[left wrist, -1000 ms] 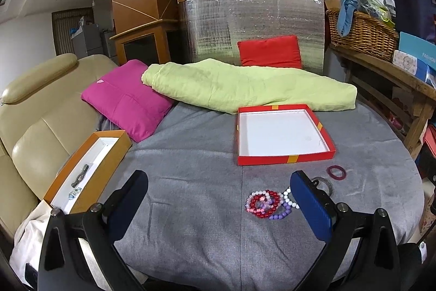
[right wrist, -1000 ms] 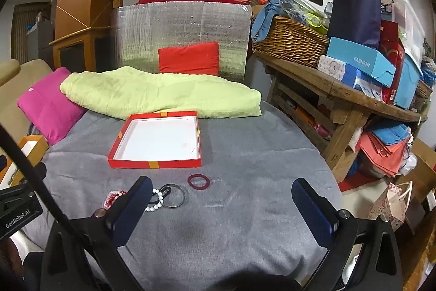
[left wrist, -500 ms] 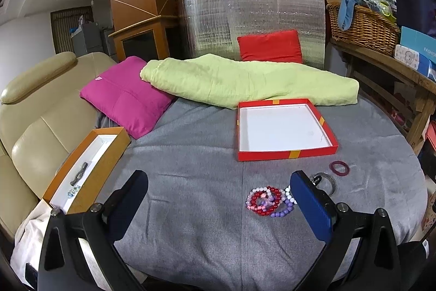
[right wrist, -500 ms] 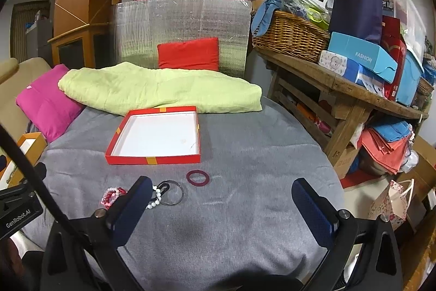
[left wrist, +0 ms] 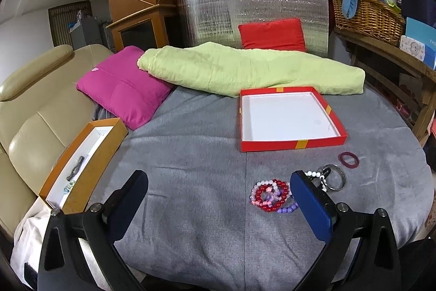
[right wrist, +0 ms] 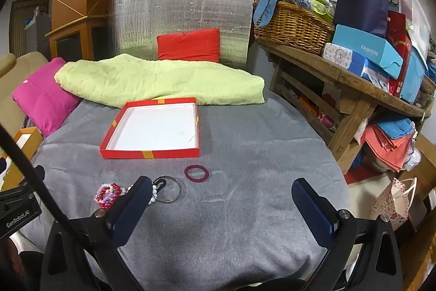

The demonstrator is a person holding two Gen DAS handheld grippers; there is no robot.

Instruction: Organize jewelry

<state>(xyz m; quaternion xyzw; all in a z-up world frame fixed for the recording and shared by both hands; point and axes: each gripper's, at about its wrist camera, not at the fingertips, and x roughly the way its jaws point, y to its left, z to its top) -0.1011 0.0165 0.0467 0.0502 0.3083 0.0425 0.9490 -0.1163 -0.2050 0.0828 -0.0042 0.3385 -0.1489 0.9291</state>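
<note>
A red shallow box [left wrist: 288, 117] [right wrist: 155, 127] with a white inside lies open on the grey table cloth [left wrist: 190, 154] [right wrist: 245, 195]. In front of it sit a dark red ring [left wrist: 348, 159] [right wrist: 196, 173], a metal bangle [left wrist: 336, 179] [right wrist: 169, 192], a white bead bracelet [left wrist: 317, 176] [right wrist: 154, 190] and a pile of red, pink and purple bead bracelets [left wrist: 269, 195] [right wrist: 109, 194]. My left gripper [left wrist: 218, 192] hovers open just left of the bead pile. My right gripper [right wrist: 220, 198] hangs open, right of the bangle. An orange box [left wrist: 81, 162] [right wrist: 24, 138] at the left edge holds small pieces.
A green blanket [left wrist: 245, 70], a pink cushion [left wrist: 122, 92] and a red cushion [left wrist: 272, 34] lie behind the red box. A beige sofa [left wrist: 27, 113] is on the left. A wooden shelf [right wrist: 340, 78] with a wicker basket [right wrist: 294, 29] and boxes stands right.
Both grippers have moved forward and a little lower toward the jewelry, so the box and bracelets look nearer. Nothing on the table has shifted.
</note>
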